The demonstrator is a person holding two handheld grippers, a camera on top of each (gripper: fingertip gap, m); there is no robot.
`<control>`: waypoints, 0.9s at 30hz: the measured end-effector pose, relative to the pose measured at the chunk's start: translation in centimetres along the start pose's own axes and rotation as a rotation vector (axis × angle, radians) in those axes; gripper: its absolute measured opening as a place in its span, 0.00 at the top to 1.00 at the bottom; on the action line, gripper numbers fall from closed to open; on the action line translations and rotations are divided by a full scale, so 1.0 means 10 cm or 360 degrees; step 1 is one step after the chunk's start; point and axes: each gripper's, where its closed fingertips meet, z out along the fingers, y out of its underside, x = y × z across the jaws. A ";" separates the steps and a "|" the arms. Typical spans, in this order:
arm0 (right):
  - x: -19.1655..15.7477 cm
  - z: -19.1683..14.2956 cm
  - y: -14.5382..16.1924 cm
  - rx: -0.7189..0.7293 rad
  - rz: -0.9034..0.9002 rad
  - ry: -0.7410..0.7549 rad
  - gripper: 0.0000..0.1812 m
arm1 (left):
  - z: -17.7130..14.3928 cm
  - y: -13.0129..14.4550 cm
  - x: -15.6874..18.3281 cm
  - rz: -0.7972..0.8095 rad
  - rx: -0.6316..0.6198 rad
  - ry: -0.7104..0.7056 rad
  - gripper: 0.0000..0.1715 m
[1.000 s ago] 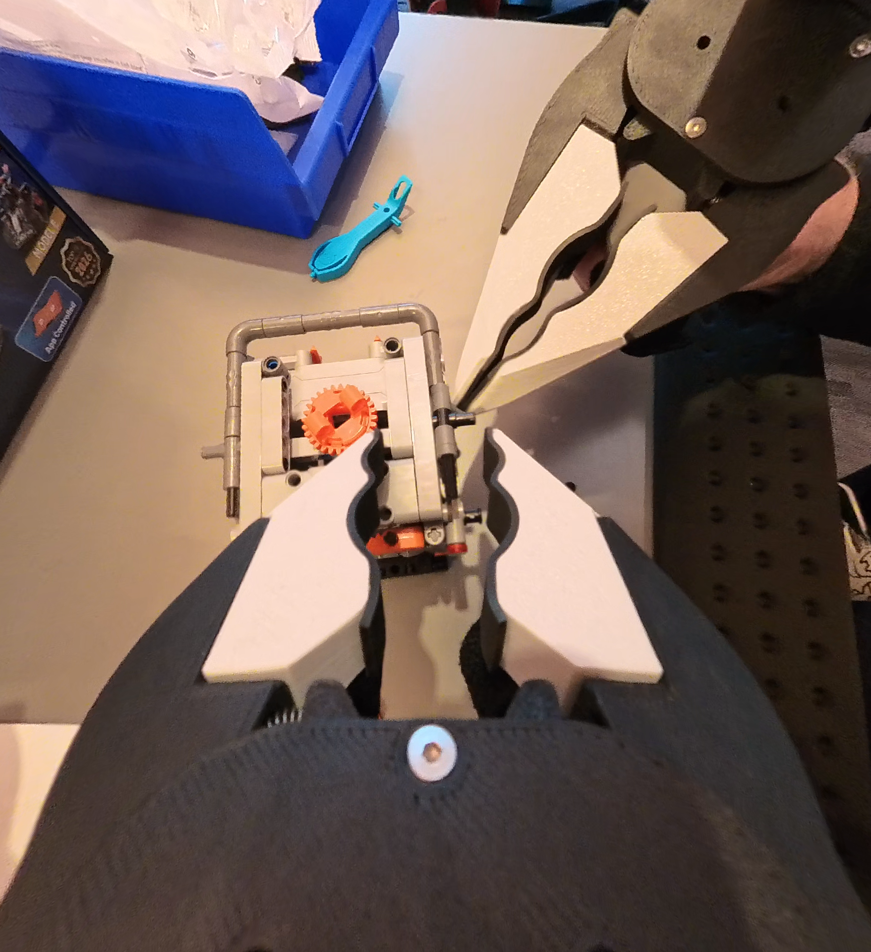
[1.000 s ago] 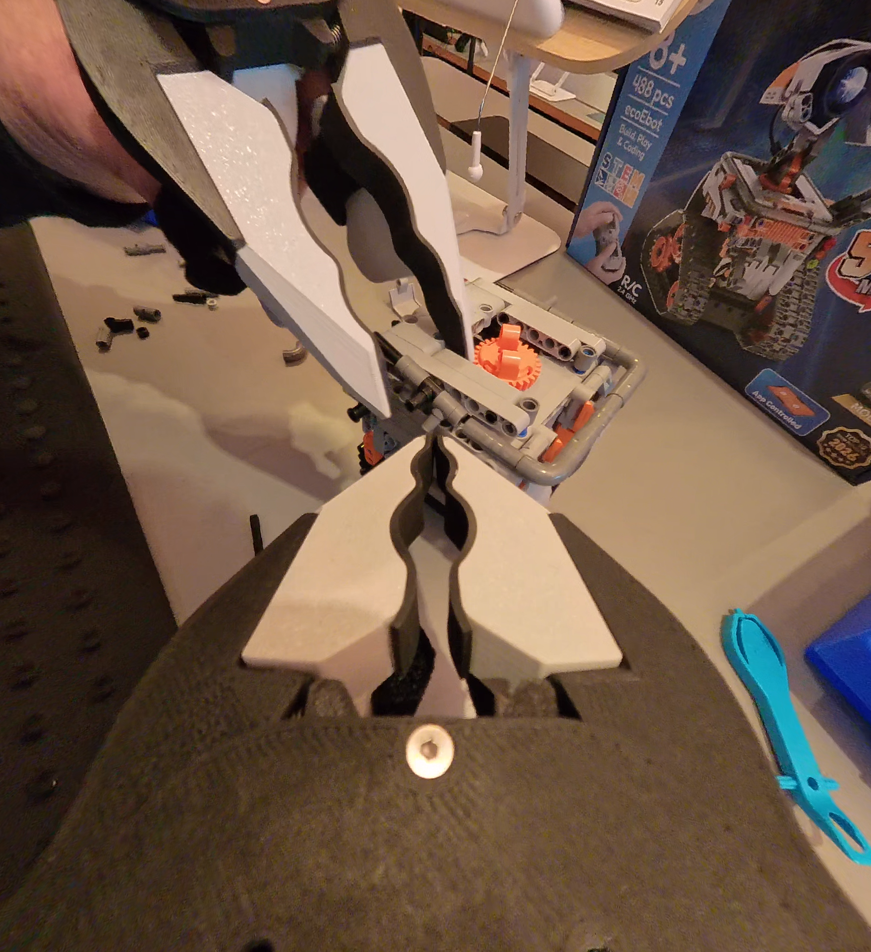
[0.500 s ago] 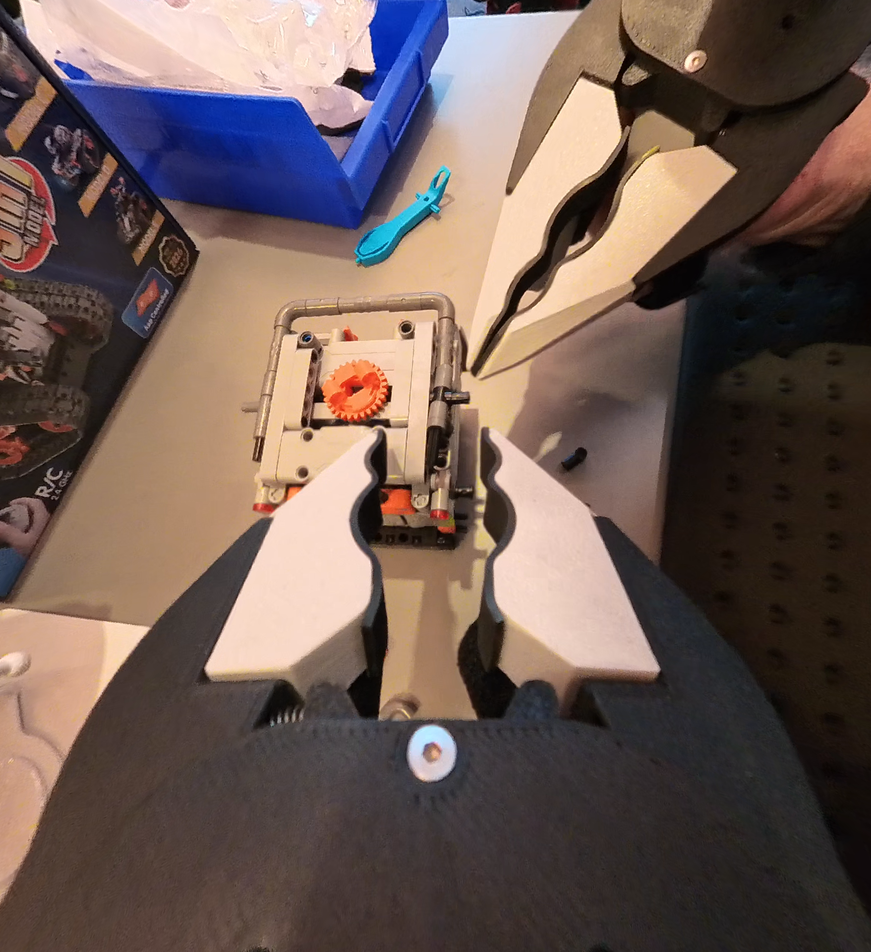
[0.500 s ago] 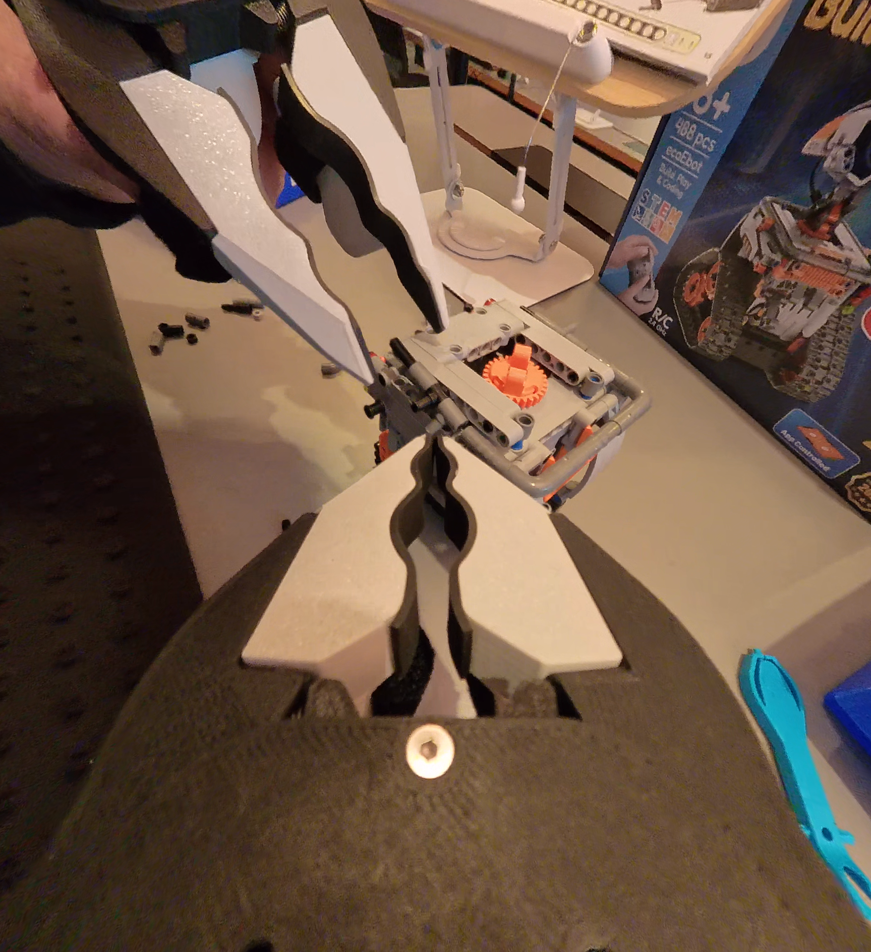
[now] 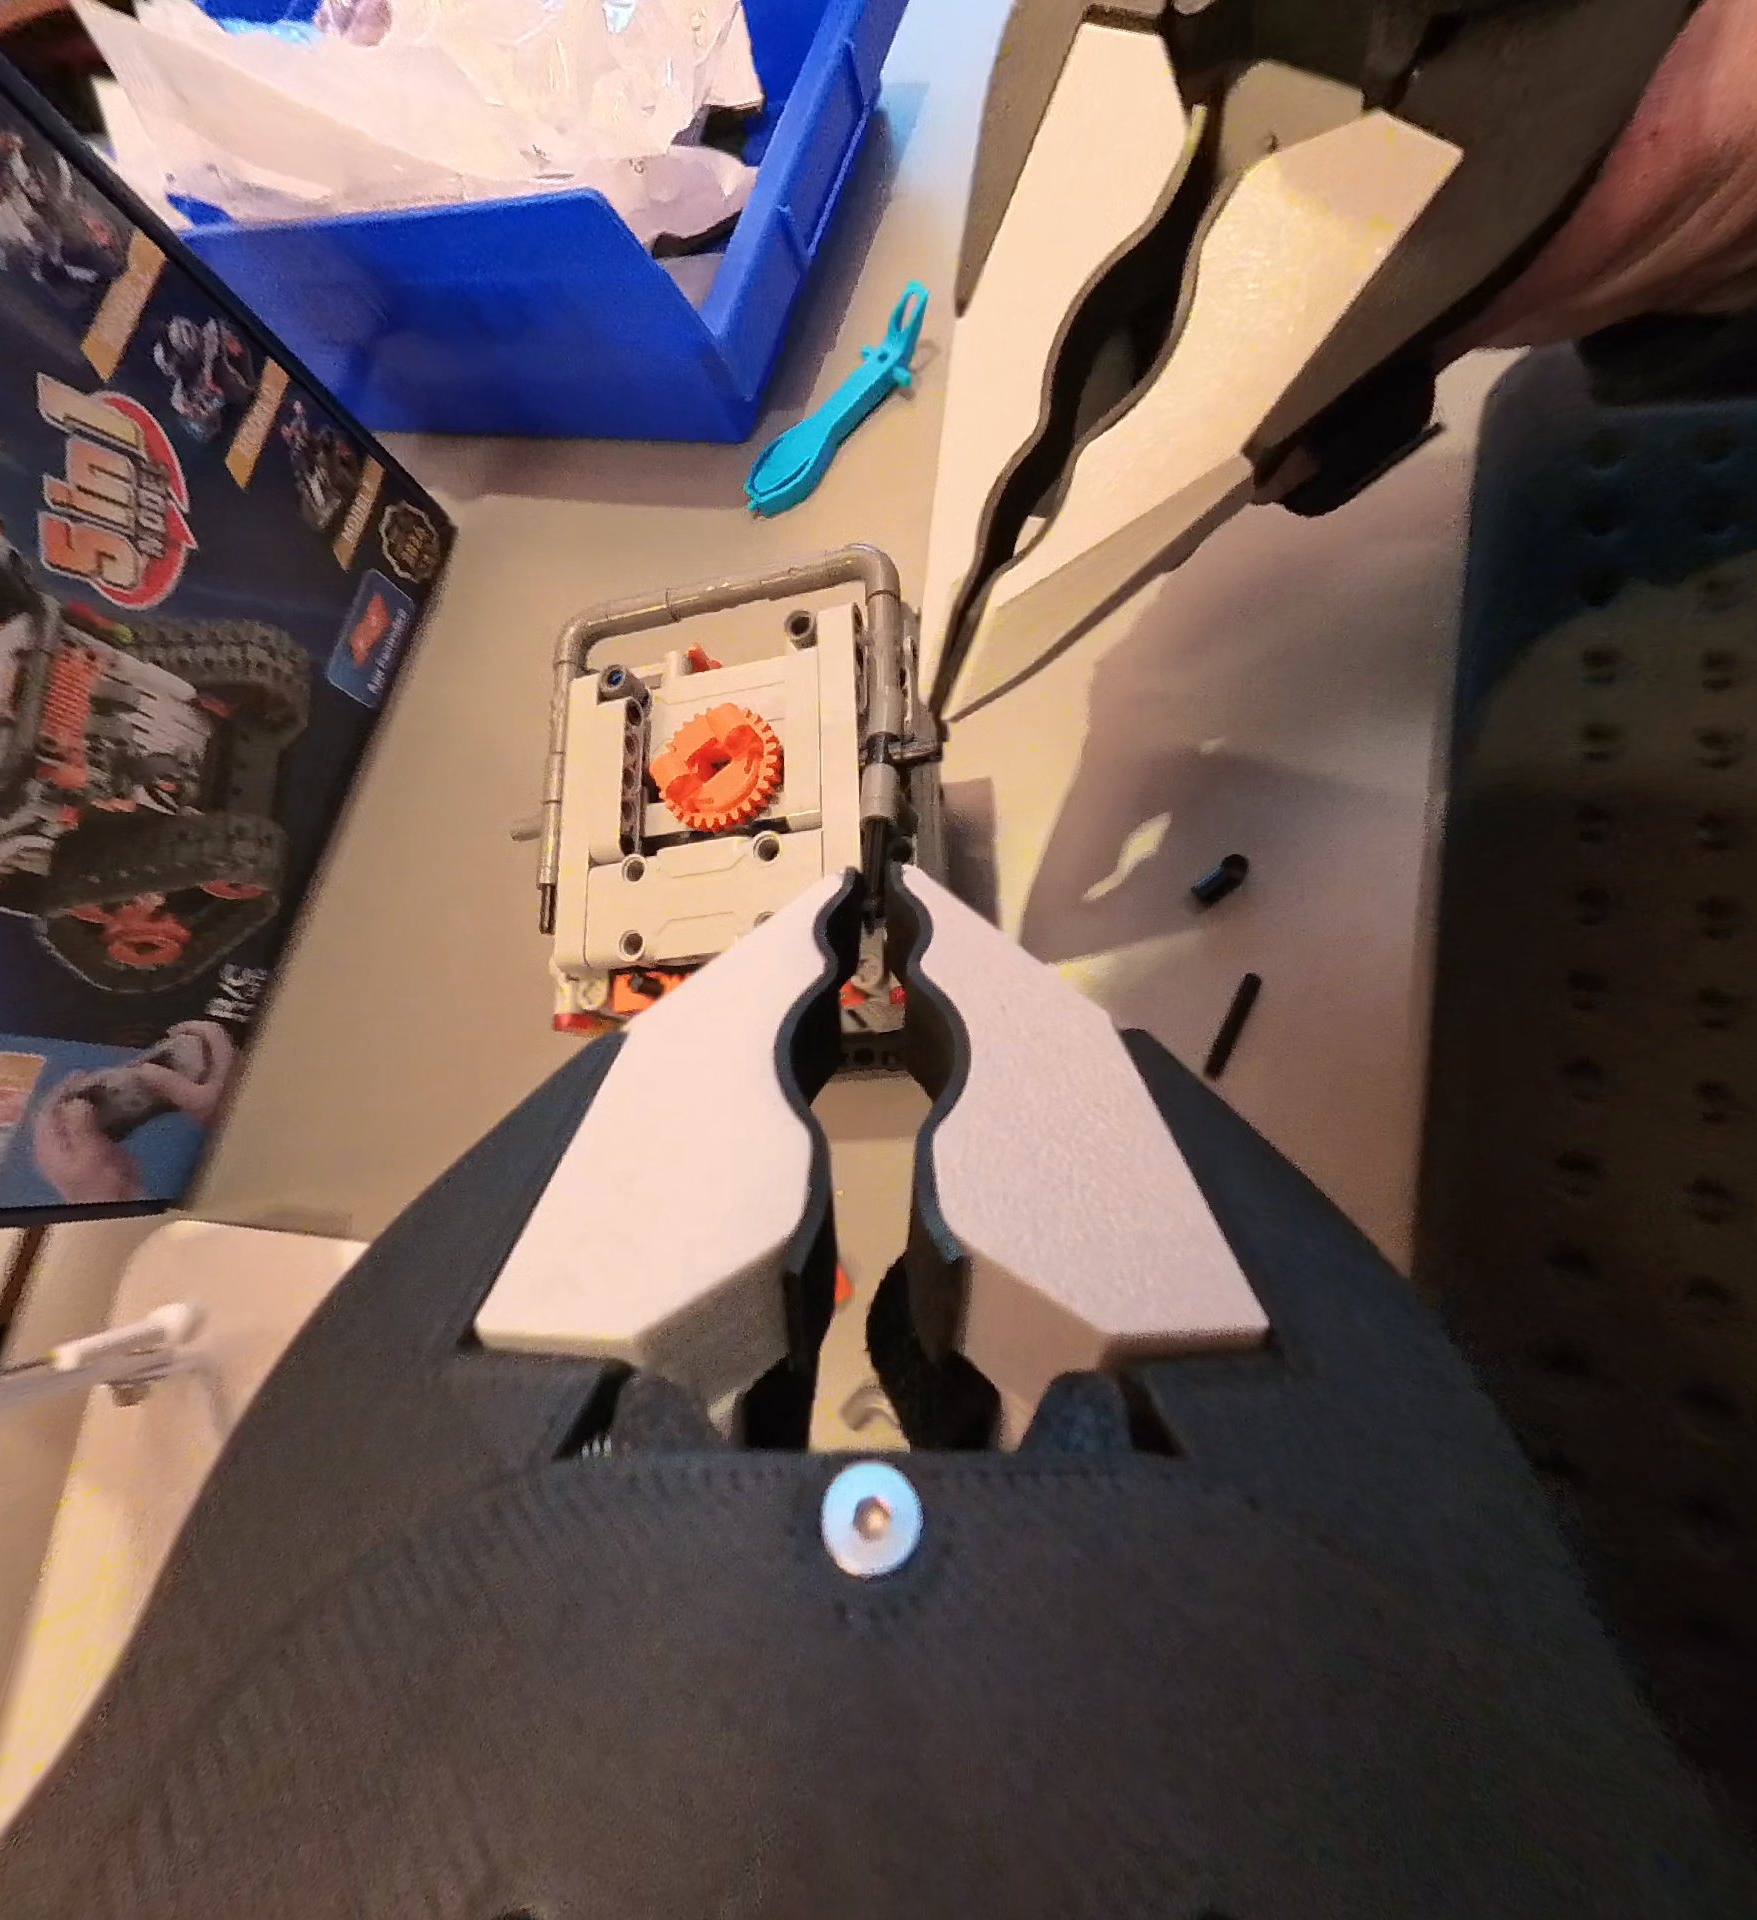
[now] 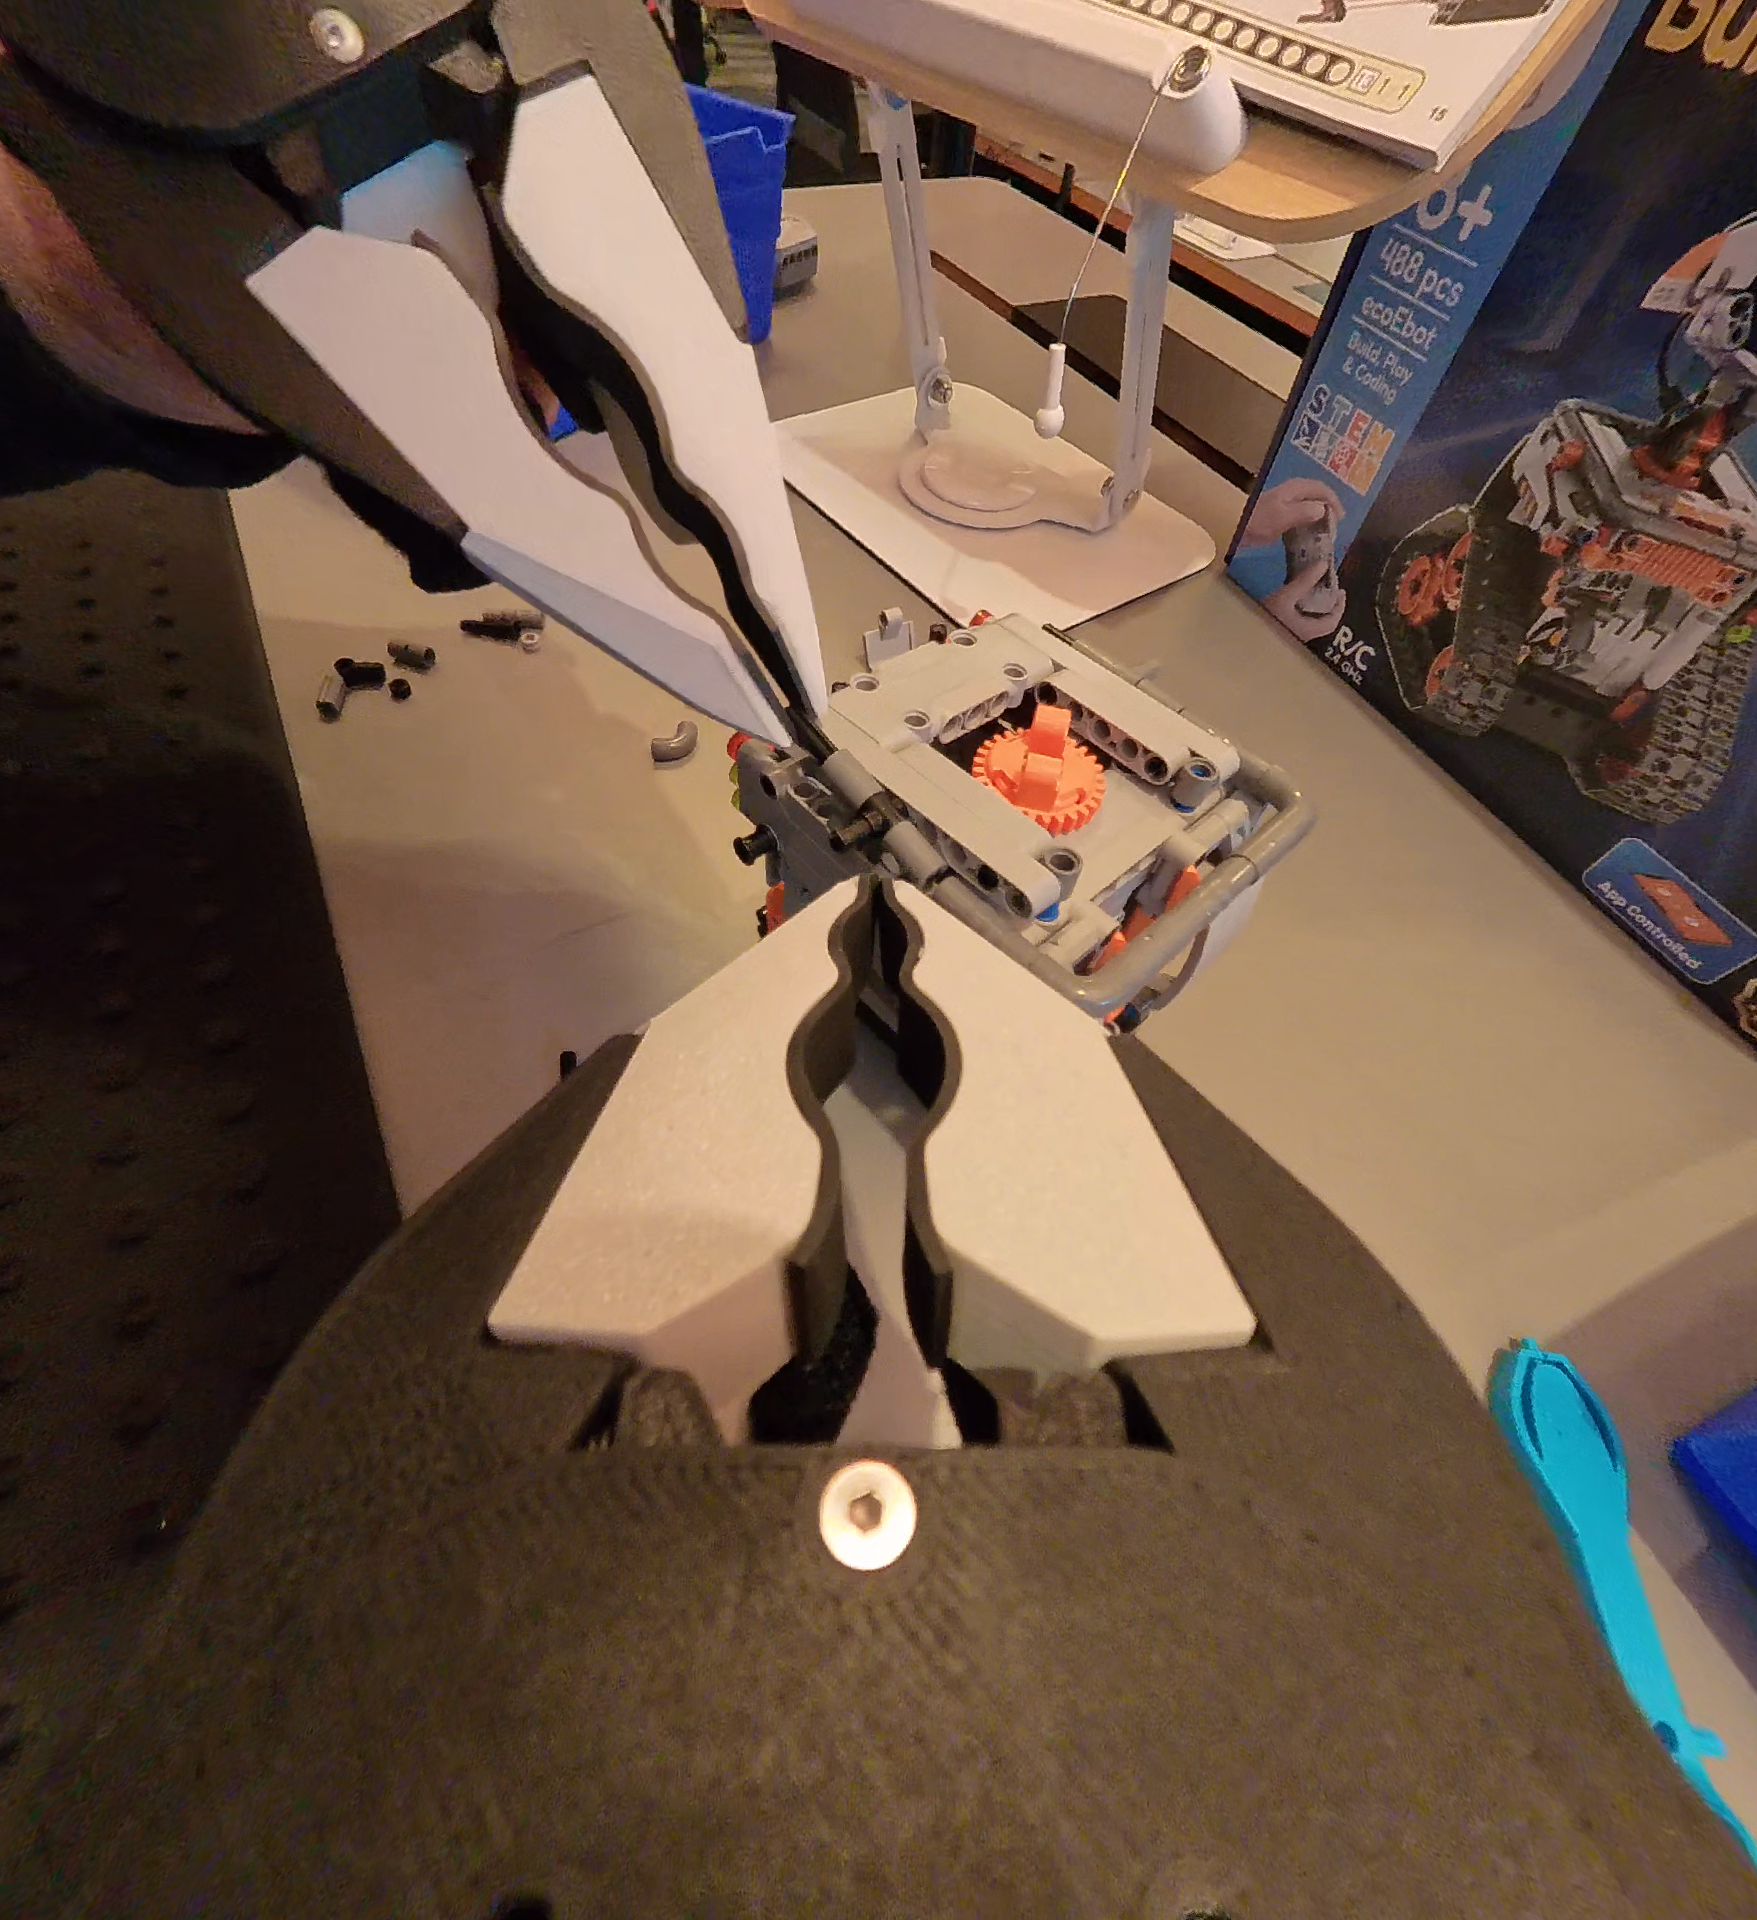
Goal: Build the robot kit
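A grey brick assembly (image 5: 708, 883) with an orange gear (image 5: 716, 769) on top sits on the grey table; it also shows in the right wrist view (image 6: 967, 717). My left gripper (image 5: 879, 894) is shut on a dark axle (image 5: 876, 805) along the assembly's right edge; its tips also show in the right wrist view (image 6: 801, 732). My right gripper (image 6: 879, 891) is shut, tips against the same side of the assembly. In the left wrist view (image 5: 941, 712) its tips touch a small dark connector. I cannot tell whether it holds anything.
A blue bin (image 5: 541, 291) with clear bags stands at the back. A teal tool (image 5: 832, 416) lies beside it. A printed toy box (image 5: 126, 623) is on the left. Loose black pins (image 5: 1217, 878) lie near a black perforated mat (image 5: 1632, 935). A white stand (image 6: 999, 499) is behind. My two grippers' fingertips are within a few centimetres of each other.
My left gripper has shifted right and closed from open onto the axle at the assembly's right edge. The right gripper stayed shut at the same side.
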 end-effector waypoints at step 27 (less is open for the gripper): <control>0.21 -0.02 -0.01 -0.0133 -0.0475 0.0190 0.90 | 0.02 -0.02 -0.11 0.0532 0.0010 -0.0423 0.99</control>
